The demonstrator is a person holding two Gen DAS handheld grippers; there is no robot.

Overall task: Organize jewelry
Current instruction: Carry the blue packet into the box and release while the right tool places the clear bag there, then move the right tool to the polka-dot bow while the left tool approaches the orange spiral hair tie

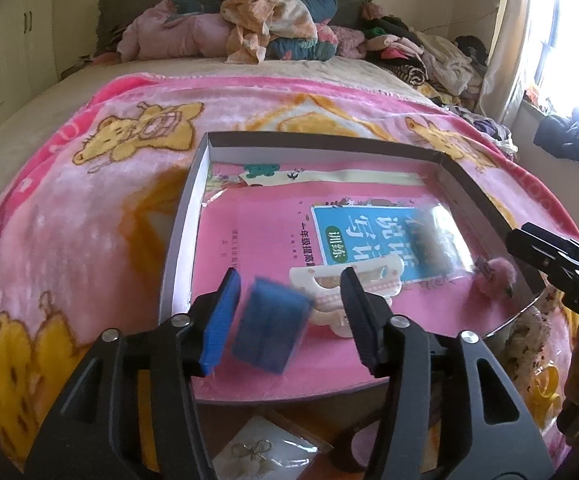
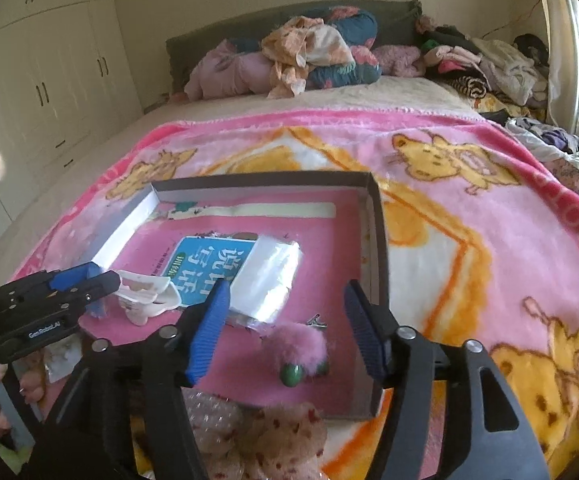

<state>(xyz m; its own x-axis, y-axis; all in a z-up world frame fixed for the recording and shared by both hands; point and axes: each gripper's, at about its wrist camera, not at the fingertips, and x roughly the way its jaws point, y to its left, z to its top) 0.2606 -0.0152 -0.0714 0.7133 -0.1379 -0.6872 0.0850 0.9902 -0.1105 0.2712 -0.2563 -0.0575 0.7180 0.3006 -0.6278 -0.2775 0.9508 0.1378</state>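
While both grippers hang over the box on the bed, the scene reads so:
Left gripper [image 1: 289,312]: jaws partly apart; a blurred blue block [image 1: 269,326] sits between them, touching neither pad.
Right gripper [image 2: 285,328]: jaws wide, holding nothing.
Pink pompom clip [image 2: 299,346]: lies in the box under the right jaws.
Cream hair claw [image 1: 345,300]: inside the box, just past the left fingers.
Box [image 1: 185,216]: shallow, on the pink blanket [image 1: 101,208].
Far: heaped clothes [image 1: 273,24].

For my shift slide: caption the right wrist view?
Open right tool over a pink pom-pom clip lying in the box on the bed.
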